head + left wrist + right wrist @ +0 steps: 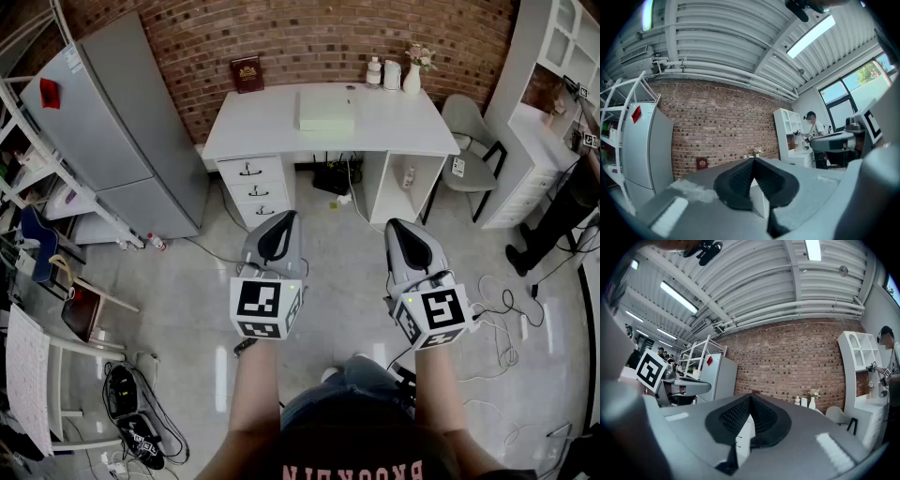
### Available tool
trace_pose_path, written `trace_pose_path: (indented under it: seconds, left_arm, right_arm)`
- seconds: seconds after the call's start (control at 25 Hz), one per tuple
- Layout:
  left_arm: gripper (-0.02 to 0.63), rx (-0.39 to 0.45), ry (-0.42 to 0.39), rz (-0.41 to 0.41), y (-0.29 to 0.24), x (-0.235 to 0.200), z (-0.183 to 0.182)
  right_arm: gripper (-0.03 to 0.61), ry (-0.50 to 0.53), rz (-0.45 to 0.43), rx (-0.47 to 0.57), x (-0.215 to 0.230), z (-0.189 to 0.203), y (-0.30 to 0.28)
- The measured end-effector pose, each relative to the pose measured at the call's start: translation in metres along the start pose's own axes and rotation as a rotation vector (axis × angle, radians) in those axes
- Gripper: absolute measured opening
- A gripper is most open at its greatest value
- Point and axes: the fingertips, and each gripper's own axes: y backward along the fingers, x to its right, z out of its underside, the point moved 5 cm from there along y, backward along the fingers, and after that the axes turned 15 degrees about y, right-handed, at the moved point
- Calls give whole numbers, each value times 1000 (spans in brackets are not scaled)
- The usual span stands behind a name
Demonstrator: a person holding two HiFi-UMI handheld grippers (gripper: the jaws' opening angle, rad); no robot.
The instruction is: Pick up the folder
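A pale, thick folder (326,111) lies flat on the white desk (262,122) against the brick wall. Both grippers hang level over the floor, well short of the desk. My left gripper (284,221) is shut, its black pads (740,178) meeting in a point with nothing between them. My right gripper (399,227) is also shut and empty, pads (761,416) pressed together. In the two gripper views the folder is hidden behind the jaws; only the brick wall and part of the desk show.
A grey fridge (122,131) stands left of the desk and a chair (473,141) to its right. On the desk: a red book (247,73), bottles and a vase (412,70). White shelves (553,84) stand at right, with cables (506,314) on the floor. A person (890,357) stands by the shelves.
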Motion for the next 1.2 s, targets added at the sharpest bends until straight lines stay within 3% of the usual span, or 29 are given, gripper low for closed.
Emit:
trace_pose_path:
  seconds: [0.24, 0.56, 0.88, 1.2]
  left_arm:
    - [-2, -10, 6, 31, -11, -6, 3]
    - [-2, -31, 80, 12, -62, -37, 13]
    - [-2, -92, 79, 5, -168, -77, 21]
    - [0, -76, 98, -52, -279, -125, 19]
  right_arm:
    - [-2, 49, -3, -11, -4, 2, -15]
    - [2, 46, 4, -15, 20, 27, -69]
    - [-10, 14, -61, -58, 72, 62, -165]
    - [2, 7, -95, -76, 140, 95, -277]
